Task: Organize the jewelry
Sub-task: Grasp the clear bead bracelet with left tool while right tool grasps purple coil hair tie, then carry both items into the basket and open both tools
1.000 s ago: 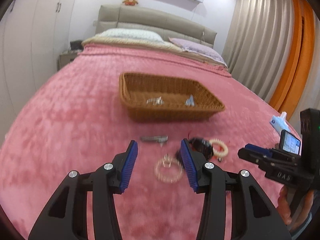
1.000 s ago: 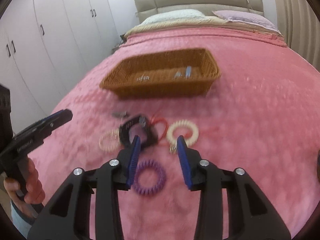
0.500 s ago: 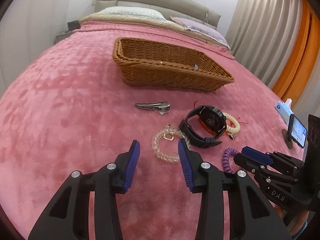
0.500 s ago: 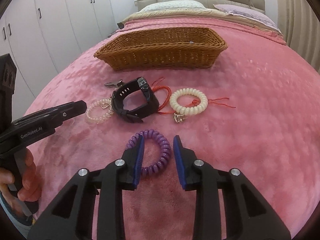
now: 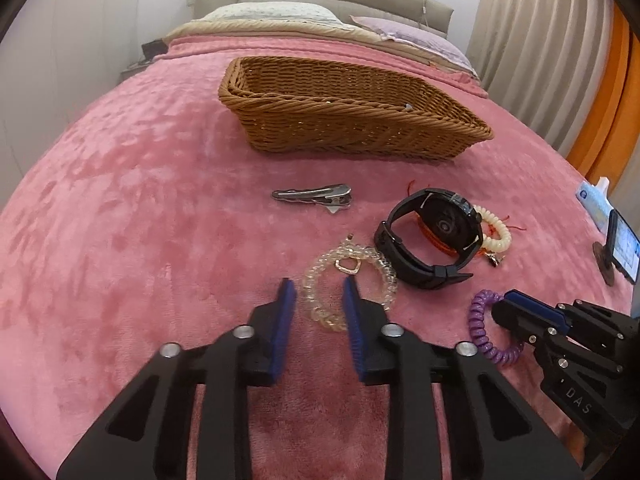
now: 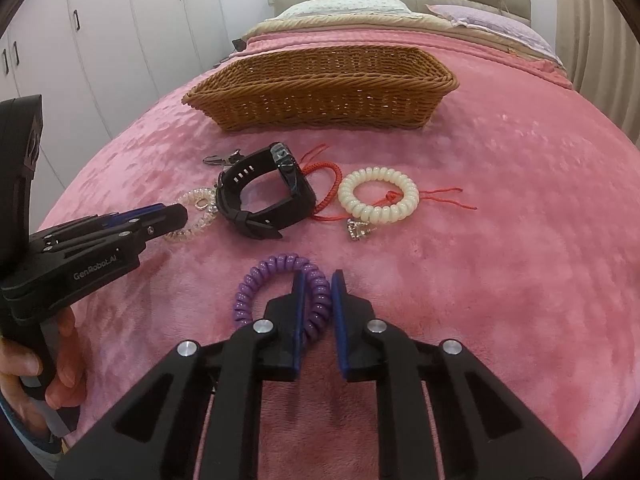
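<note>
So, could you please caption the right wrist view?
Right gripper straddling a purple coil bracelet on the pink bedspread.

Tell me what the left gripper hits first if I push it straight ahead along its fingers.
Most likely the clear coil bracelet: the left gripper is open with the bracelet's near side between its fingers. Beyond it lies the black watch, slightly right. Height above the blanket is hard to judge.

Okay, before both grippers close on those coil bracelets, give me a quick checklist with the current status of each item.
1. Right gripper straddles purple spiral coil bracelet: ok.
2. Left gripper straddles clear spiral coil bracelet: ok.
3. Both grippers open: ok.
4. Black wristwatch outside left gripper's gap: ok.
5. Brown wicker basket unobstructed: ok.
6. Fingertips touching pink blanket: cannot tell.
</note>
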A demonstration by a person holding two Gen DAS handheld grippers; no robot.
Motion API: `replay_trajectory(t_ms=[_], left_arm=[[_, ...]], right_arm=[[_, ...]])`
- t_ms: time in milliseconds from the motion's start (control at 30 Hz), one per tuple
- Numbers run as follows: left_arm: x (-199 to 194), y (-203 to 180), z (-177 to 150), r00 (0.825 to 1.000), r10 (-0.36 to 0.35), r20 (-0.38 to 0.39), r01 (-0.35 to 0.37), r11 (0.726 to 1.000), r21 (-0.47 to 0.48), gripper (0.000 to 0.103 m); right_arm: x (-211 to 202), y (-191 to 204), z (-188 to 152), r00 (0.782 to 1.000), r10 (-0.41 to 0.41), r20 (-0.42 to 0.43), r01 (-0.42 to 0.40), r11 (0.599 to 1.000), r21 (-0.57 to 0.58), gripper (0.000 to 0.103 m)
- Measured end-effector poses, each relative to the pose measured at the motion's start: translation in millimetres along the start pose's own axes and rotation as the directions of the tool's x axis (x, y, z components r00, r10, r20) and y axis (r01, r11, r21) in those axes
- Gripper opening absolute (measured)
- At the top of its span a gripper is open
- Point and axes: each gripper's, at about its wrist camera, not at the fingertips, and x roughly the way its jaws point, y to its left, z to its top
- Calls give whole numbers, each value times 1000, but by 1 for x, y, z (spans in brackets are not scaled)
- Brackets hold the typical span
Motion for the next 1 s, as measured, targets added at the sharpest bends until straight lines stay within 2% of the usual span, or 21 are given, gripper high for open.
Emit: replay_trajectory(t_ms=[33,267,567,1000], left_arm=[[0,0,0,1000,2,1,-2,1000,0,9],[-5,3,-2,999,-29,28,30,999,-12,8],[-23,0,-6,992,-60,108,60,998,0,7],[-25,0,-4,991,-61,117,62,998,-7,7]], right_arm=[[0,1,0,1000,2,2,-2,1000,-3,11],[-9,5,-3,998,45,37,-44,999,-24,10],[-22,4,-2,993,86,84,-84,996,-22,9],[-34,1,4,988,96,124,-96,995,-9,9]])
